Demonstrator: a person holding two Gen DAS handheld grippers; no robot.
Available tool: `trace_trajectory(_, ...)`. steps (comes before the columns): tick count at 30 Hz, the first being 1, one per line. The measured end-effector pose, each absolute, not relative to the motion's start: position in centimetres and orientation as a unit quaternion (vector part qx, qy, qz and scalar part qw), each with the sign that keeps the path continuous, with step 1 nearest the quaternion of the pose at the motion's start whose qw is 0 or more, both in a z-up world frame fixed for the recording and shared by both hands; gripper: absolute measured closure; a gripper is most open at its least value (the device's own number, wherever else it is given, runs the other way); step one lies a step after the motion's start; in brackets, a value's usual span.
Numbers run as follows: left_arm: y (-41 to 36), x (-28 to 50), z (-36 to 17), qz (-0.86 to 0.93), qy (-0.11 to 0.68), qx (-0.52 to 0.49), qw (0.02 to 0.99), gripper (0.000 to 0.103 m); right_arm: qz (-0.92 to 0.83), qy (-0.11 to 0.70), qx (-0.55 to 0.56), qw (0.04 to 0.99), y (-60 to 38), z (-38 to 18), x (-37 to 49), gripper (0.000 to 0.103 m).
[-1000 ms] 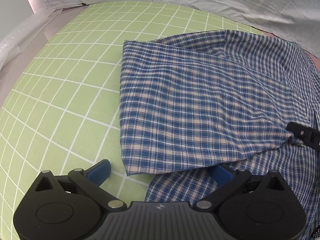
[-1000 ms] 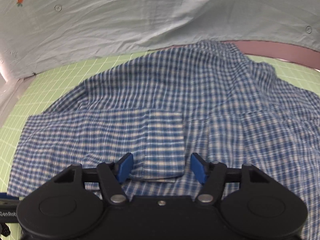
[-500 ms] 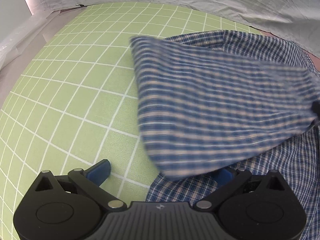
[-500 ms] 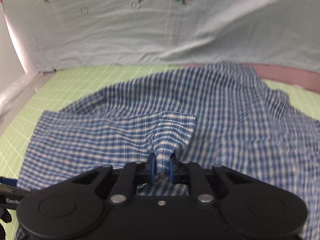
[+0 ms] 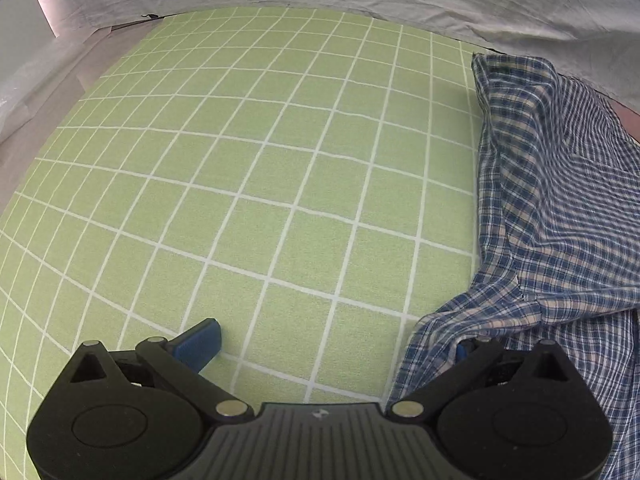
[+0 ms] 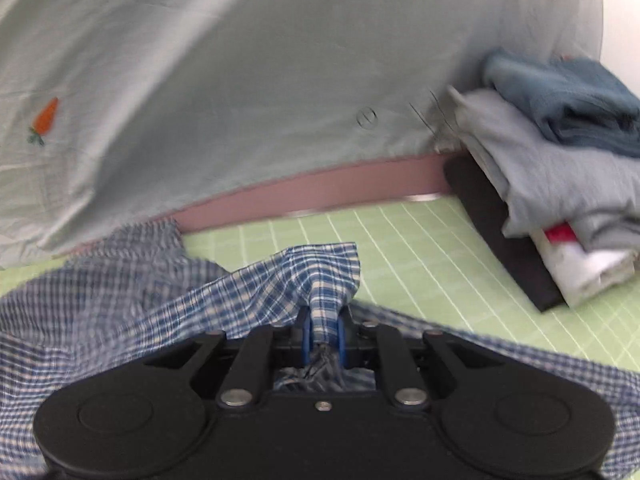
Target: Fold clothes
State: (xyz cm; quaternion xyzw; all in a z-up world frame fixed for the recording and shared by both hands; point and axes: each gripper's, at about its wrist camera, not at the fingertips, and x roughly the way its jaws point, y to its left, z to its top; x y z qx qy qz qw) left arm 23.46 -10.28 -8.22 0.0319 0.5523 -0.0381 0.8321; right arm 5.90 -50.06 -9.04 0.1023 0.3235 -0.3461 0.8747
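Swept rightward, shirt [image 5: 560, 208] bares green mat [image 5: 260, 184].

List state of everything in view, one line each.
Left gripper: open, empty, low over mat.
Right gripper: shut on shirt.
Shirt: unfolded, rumpled, one part pinched and lifted.
Clothes stack: folded, piled on mat corner.
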Motion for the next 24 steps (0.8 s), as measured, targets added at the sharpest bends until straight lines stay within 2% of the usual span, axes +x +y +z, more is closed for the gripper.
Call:
trace_trajectory(2,-10.3,23.4,-8.2,-0.039,0.552,0.033,0.832,0.0,-0.34,0.339,0.08,0.874,-49.3,-10.2,5.5,0.09)
trace_trajectory(5,-10.3,23.4,-8.2,-0.042,0.553,0.035,0.832,0.0,-0.353,0.348,0.104,0.862,-49.5,-11.7,4.4,0.09)
trace_trajectory(10,-9.7,22.7,-7.6,-0.059,0.557,0.035,0.828,0.0,-0.361,0.373,0.122,0.846,-49.2,-12.6,4.6,0.081)
trace_trajectory(13,-9.3,21.0,-5.5,-0.066,0.529,0.016,0.846,0.0,-0.369,0.353,0.123,0.851,-48.0,-10.8,3.7,0.06)
trace_trajectory(15,-8.8,19.1,-4.2,-0.069,0.512,0.002,0.856,0.0,-0.369,0.337,0.135,0.856,-46.7,-9.8,2.6,0.038)
trace_trajectory(16,-8.5,18.2,-3.6,-0.07,0.503,-0.005,0.861,0.0,-0.369,0.329,0.14,0.858,-46.0,-9.3,2.0,0.033)
trace_trajectory(17,-8.3,17.1,-3.0,-0.067,0.496,-0.013,0.865,0.0,-0.369,0.322,0.146,0.86,-45.4,-8.7,1.5,0.022)
trace_trajectory(19,-7.4,15.1,-2.0,-0.064,0.485,-0.028,0.872,0.0,-0.351,0.313,0.136,0.872,-43.1,-8.2,0.5,0.015)
trace_trajectory(21,-6.1,13.9,-1.7,-0.061,0.478,-0.036,0.875,0.0,-0.337,0.309,0.131,0.88,-40.6,-8.0,-0.3,0.0)
trace_trajectory(24,-4.0,12.9,-1.7,-0.057,0.473,-0.039,0.878,0.0,-0.319,0.308,0.127,0.887,-36.7,-8.0,-1.3,0.0)
